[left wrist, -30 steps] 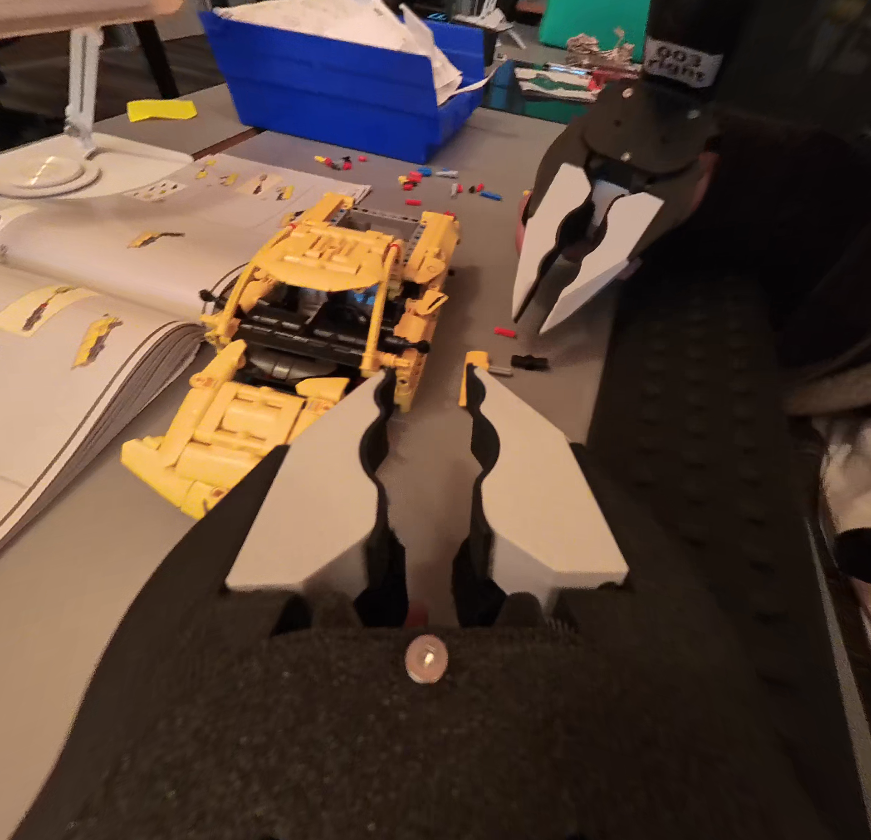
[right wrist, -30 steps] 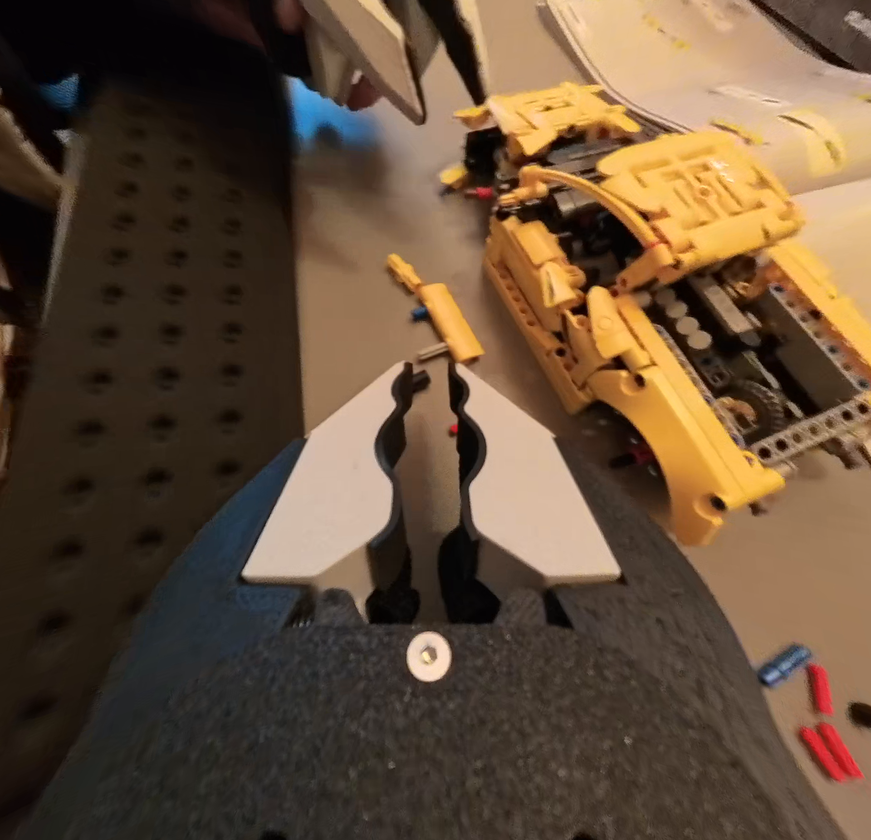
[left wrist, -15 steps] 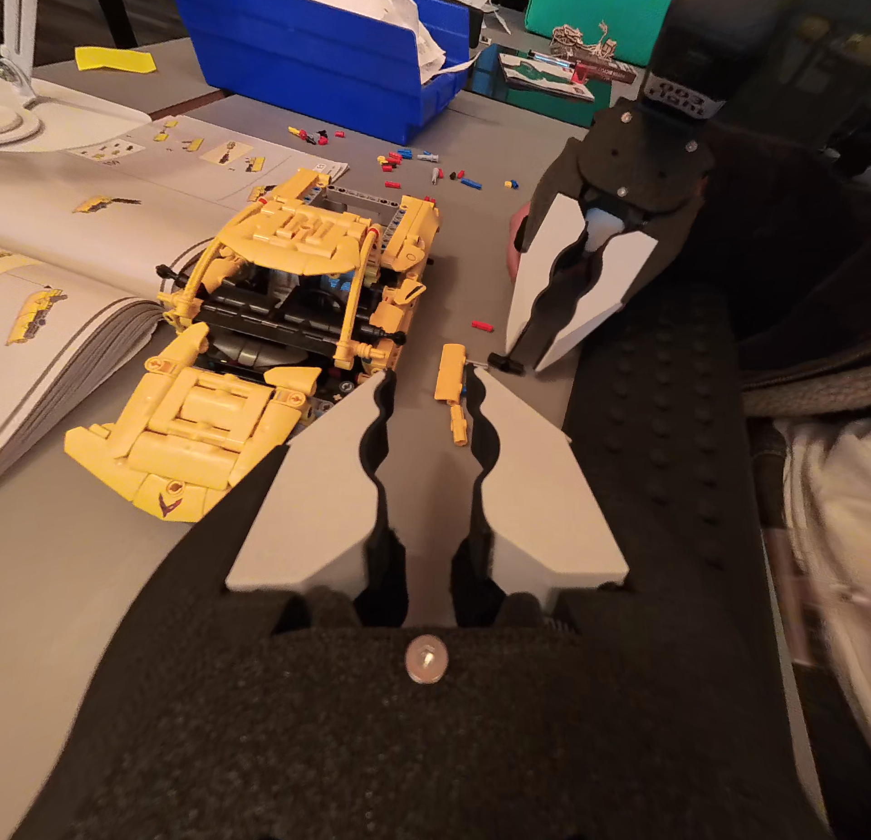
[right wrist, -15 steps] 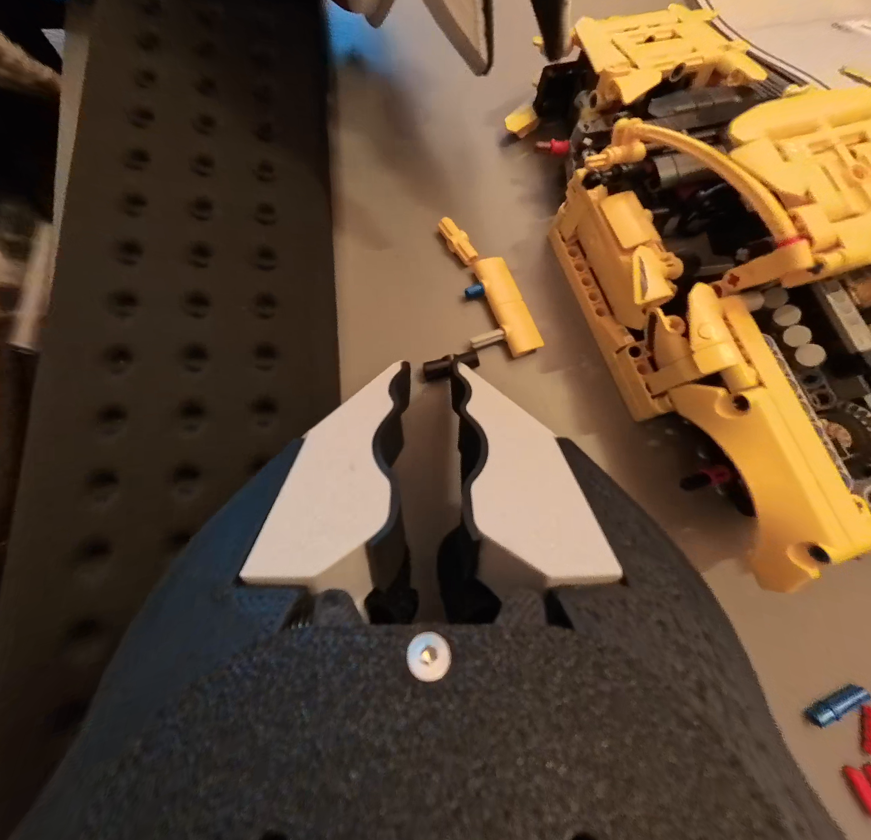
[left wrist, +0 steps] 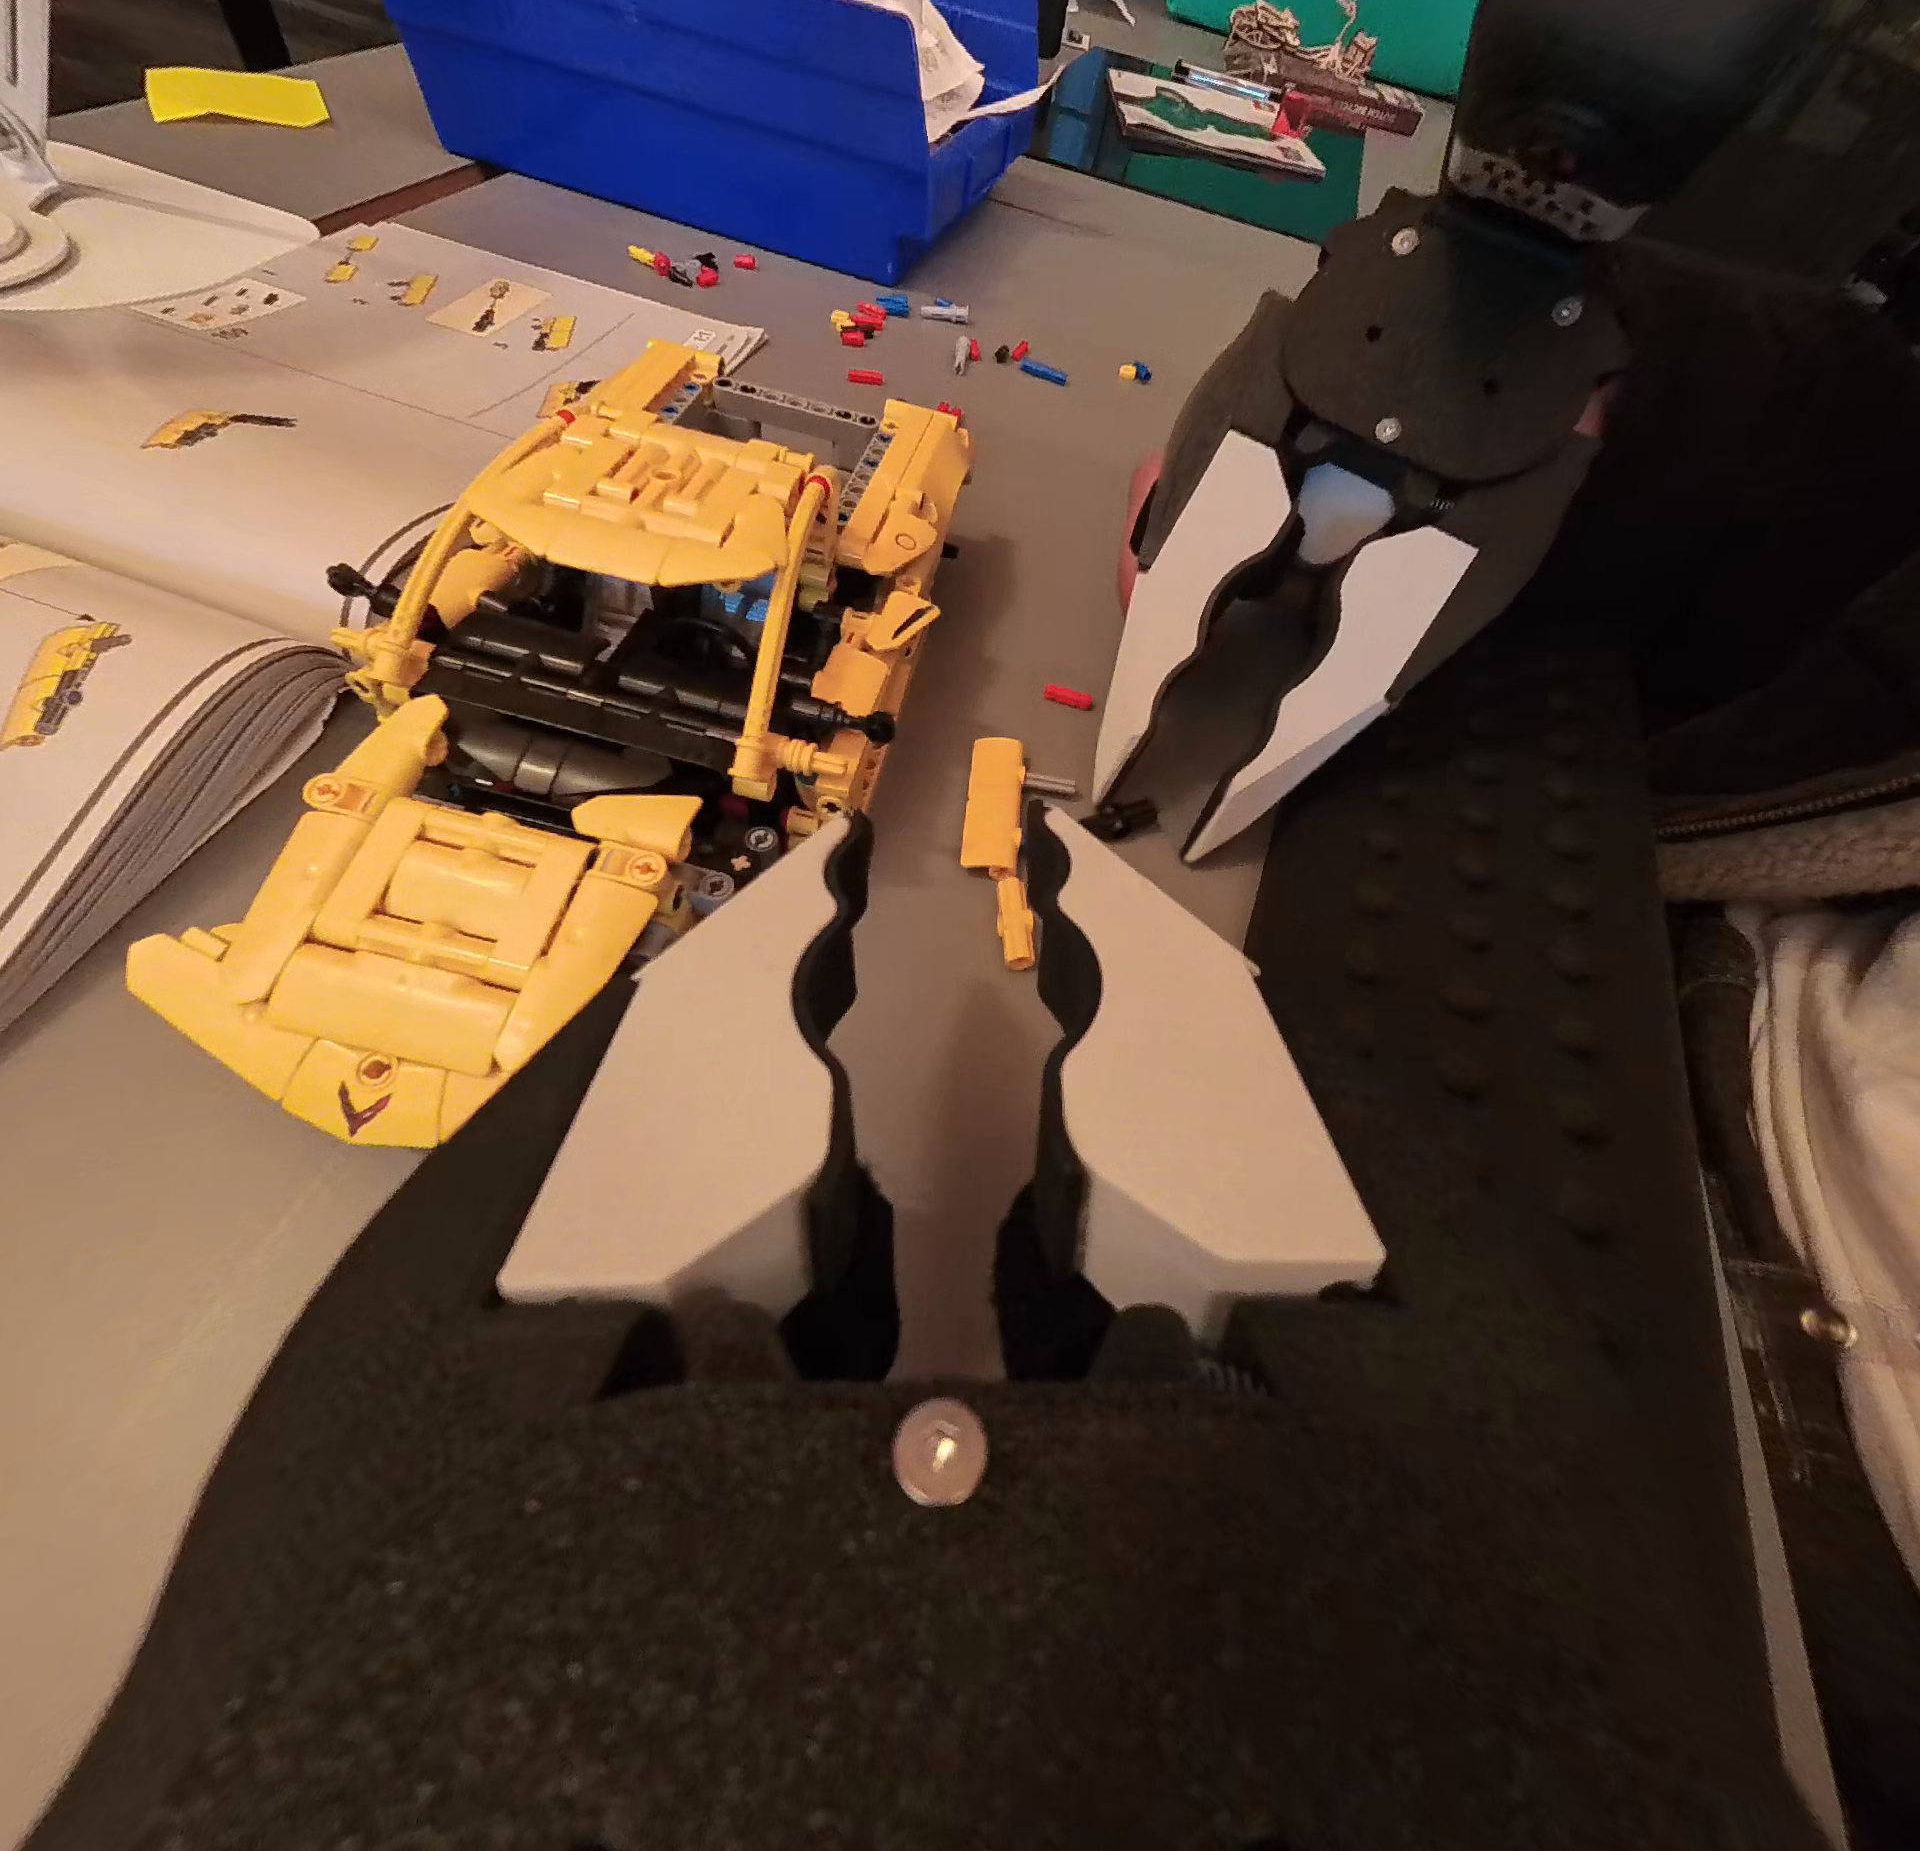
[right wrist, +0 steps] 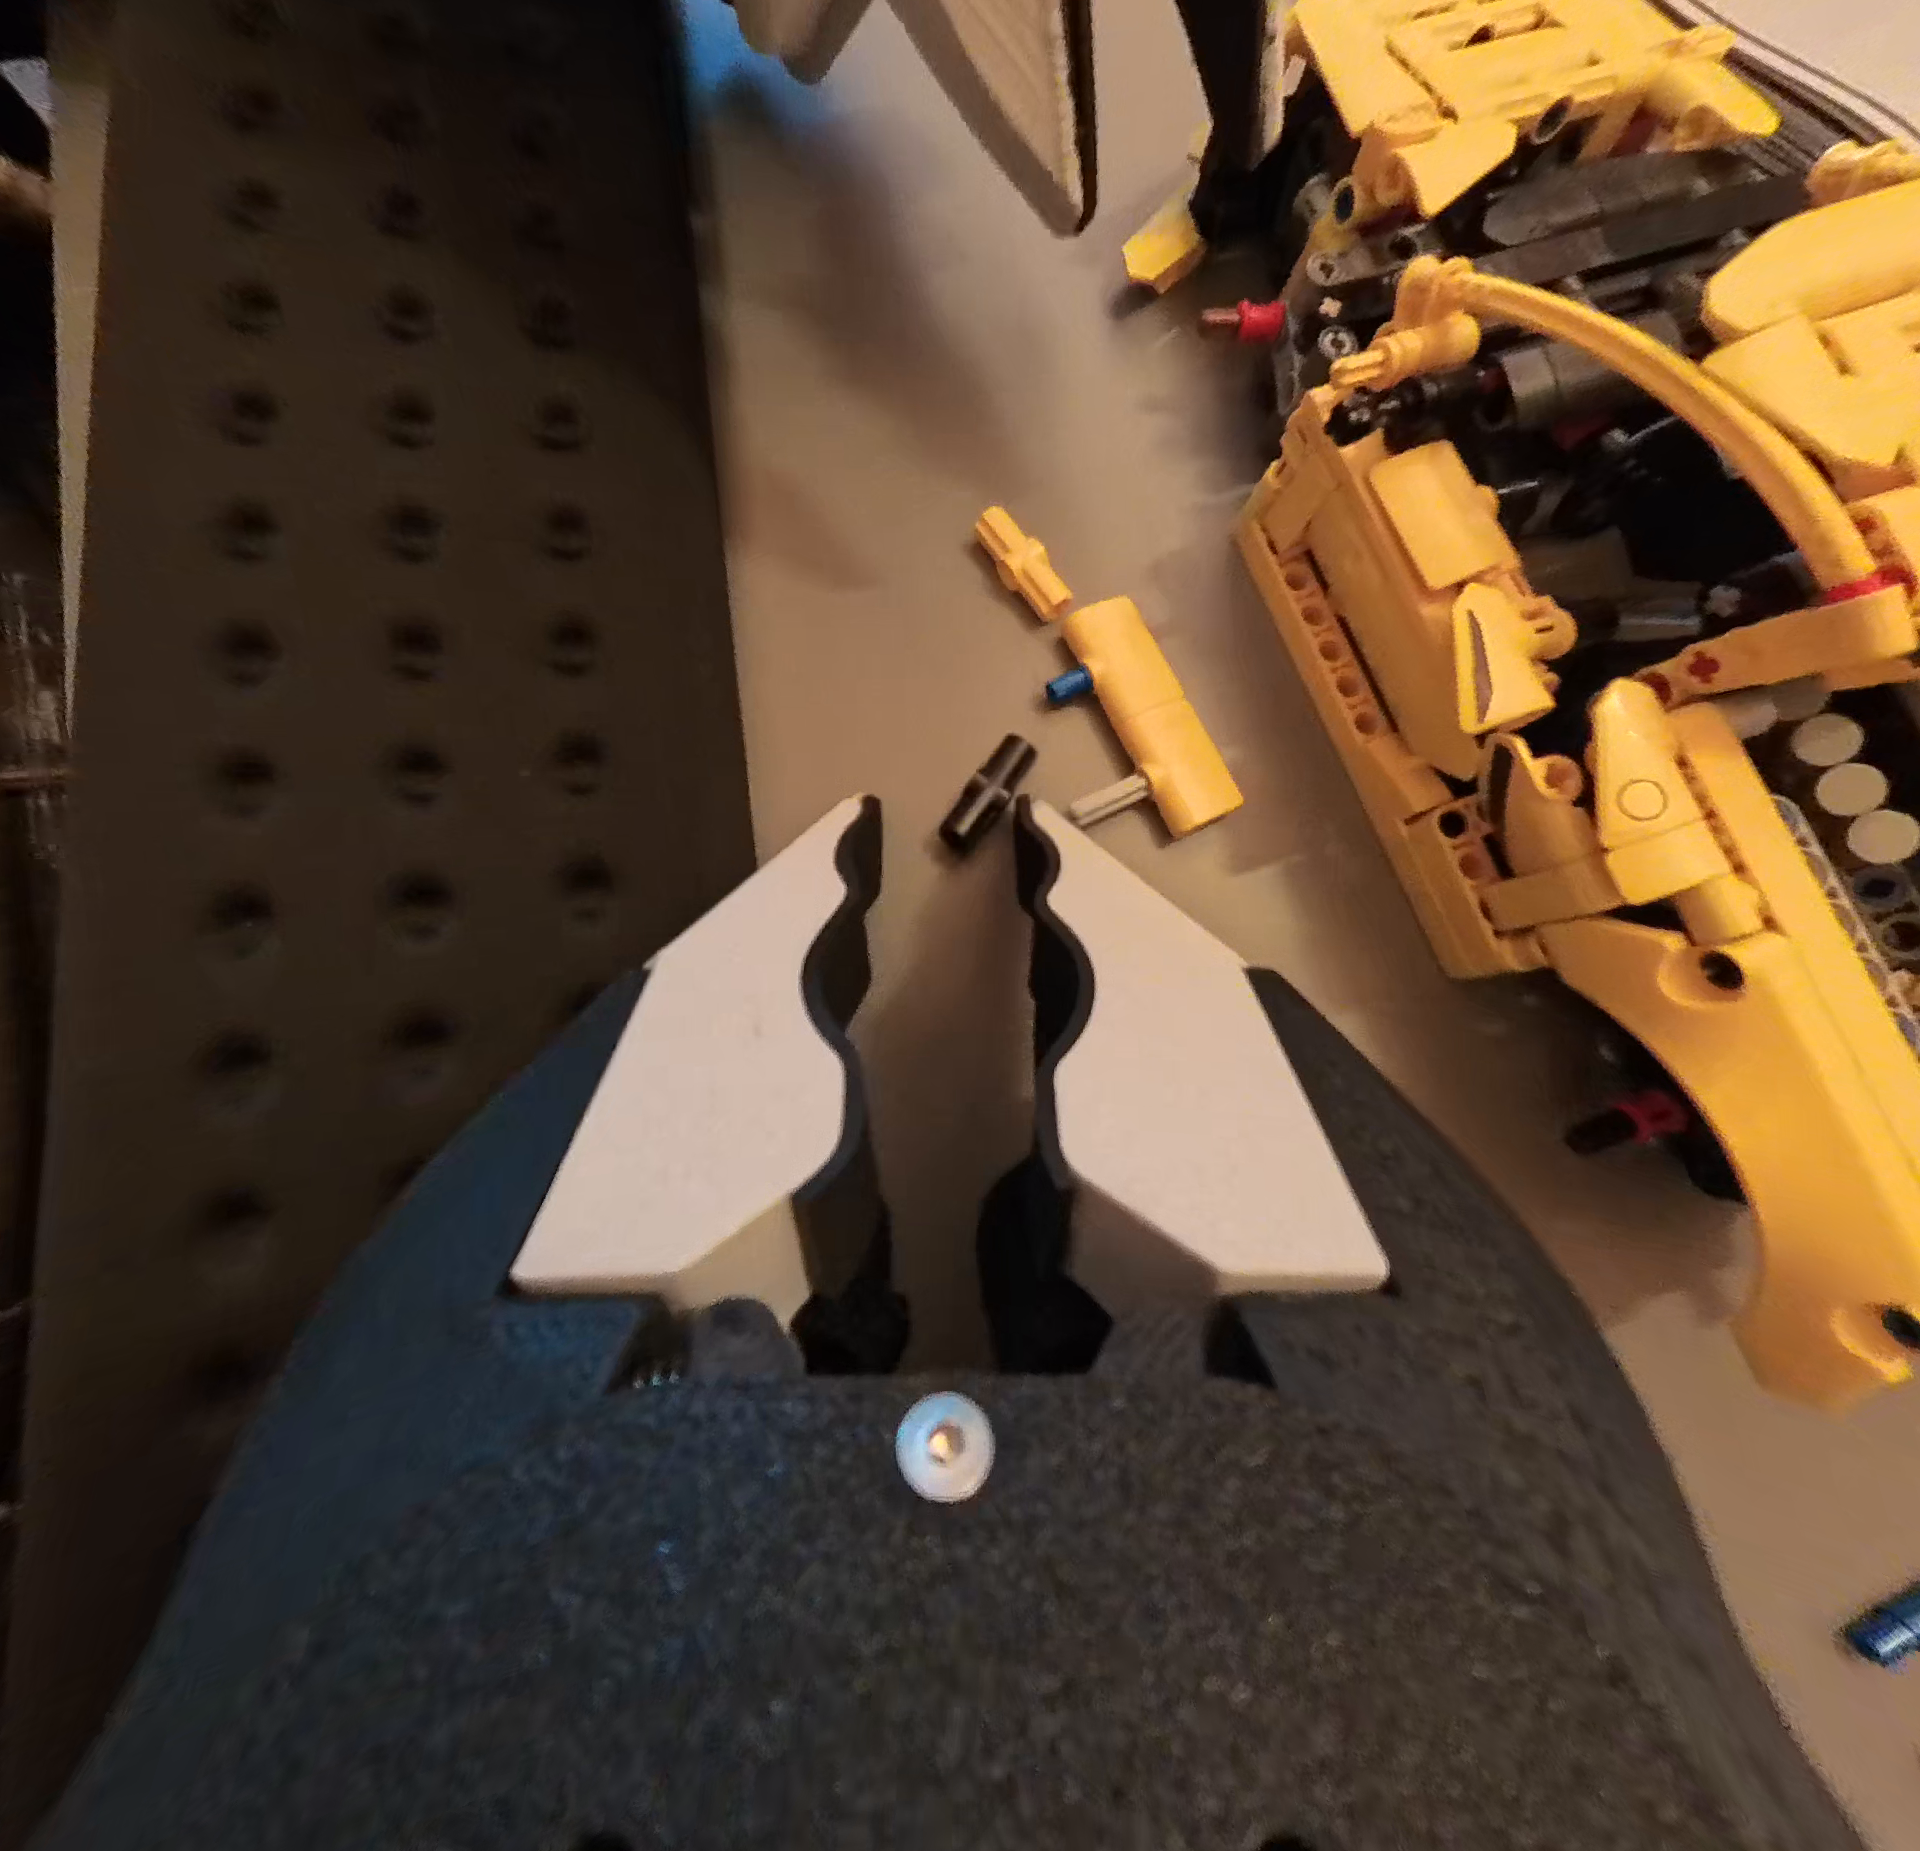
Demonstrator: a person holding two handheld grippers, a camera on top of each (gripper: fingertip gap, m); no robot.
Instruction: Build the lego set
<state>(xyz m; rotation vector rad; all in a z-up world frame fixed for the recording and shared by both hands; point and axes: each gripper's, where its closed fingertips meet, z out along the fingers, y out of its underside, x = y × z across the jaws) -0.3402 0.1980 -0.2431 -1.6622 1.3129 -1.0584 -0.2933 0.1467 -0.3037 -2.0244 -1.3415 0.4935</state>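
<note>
The partly built yellow Lego car stands on the grey table, and it also shows in the right wrist view. To its right lies a small yellow sub-assembly with a blue and a grey pin sticking out. A black pin lies on the table at the tips of my right gripper, which is open and points down at it. My left gripper is open and empty, just short of the sub-assembly. Its fingers show at the top of the right wrist view.
An open instruction booklet lies left of the car. A blue bin with paper stands at the back, with loose small pins before it. A red pin lies near the right gripper. A black perforated mat covers the table's right edge. The gap from one gripper's tips to the other's is roughly 10 cm.
My right gripper came down to the black pin and its jaws opened a little wider; the pin turned from crosswise to slanted. My left gripper drew back, bringing the whole car into view.
</note>
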